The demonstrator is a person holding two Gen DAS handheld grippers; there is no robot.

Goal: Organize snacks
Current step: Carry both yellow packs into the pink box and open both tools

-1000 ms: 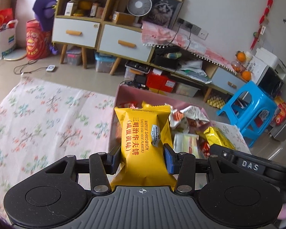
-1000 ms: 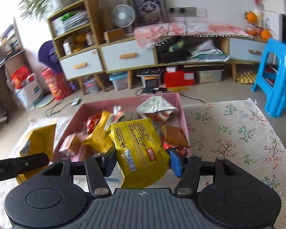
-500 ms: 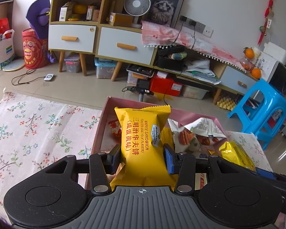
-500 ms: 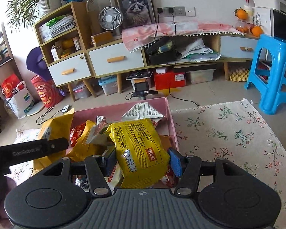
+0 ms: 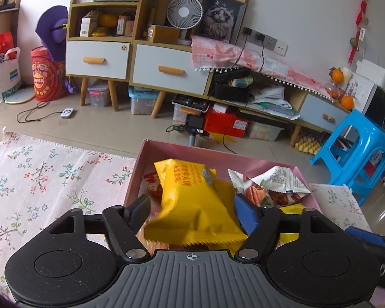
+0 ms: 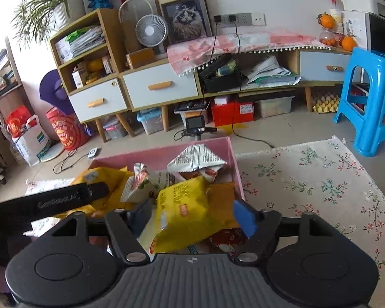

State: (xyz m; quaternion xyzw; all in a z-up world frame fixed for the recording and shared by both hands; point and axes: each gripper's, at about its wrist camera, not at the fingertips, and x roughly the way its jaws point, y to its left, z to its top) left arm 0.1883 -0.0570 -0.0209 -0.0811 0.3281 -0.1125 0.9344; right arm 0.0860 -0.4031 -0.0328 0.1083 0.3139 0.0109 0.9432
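Observation:
A pink box (image 5: 218,157) holds several snack packets. My left gripper (image 5: 192,211) is open over it; the yellow waffle-sandwich packet (image 5: 192,200) lies tilted between the spread fingers, over the box. My right gripper (image 6: 192,211) is also open over the pink box (image 6: 233,159); the yellow packet with red print (image 6: 184,213) sits loose between its fingers, on the other snacks. A white nut packet (image 5: 272,182) lies at the box's far right and also shows in the right wrist view (image 6: 196,157). The left gripper's body (image 6: 51,200) crosses the right wrist view.
The box sits on a floral cloth (image 5: 38,177) (image 6: 308,177). Beyond it are a tiled floor, a small camera on a stand (image 5: 193,125), a low cabinet with drawers (image 5: 166,69) and a blue plastic stool (image 6: 372,102).
Both grippers opened and let go of their yellow packets, which tipped down into the pink box. Both moved forward over the box.

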